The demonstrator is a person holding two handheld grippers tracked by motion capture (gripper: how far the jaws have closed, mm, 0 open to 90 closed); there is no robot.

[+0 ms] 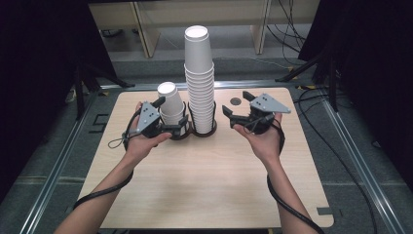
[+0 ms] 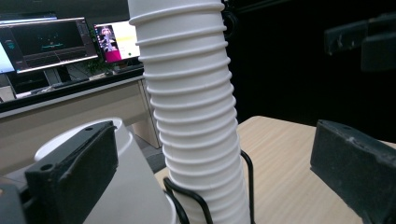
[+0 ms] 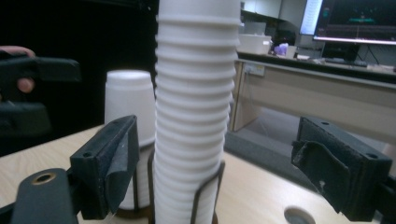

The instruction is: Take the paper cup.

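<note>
A tall stack of upturned white paper cups (image 1: 199,80) (image 2: 196,116) (image 3: 194,116) stands in a black wire holder (image 1: 202,127) at the table's middle back. A short cup stack (image 1: 170,101) (image 2: 135,186) (image 3: 128,102) stands in a second holder just left of it. My left gripper (image 1: 169,116) (image 2: 210,172) is open, its jaws straddling the short stack's front side; I cannot tell whether they touch it. My right gripper (image 1: 237,103) (image 3: 224,163) is open and empty, a little right of the tall stack and aimed at it.
The wooden table (image 1: 204,185) has a round hole (image 1: 235,101) (image 3: 299,215) near the right gripper. Black curtains flank both sides. Cables (image 1: 292,29) lie on the floor behind. A desk with monitors (image 2: 46,42) (image 3: 355,21) stands beyond the table.
</note>
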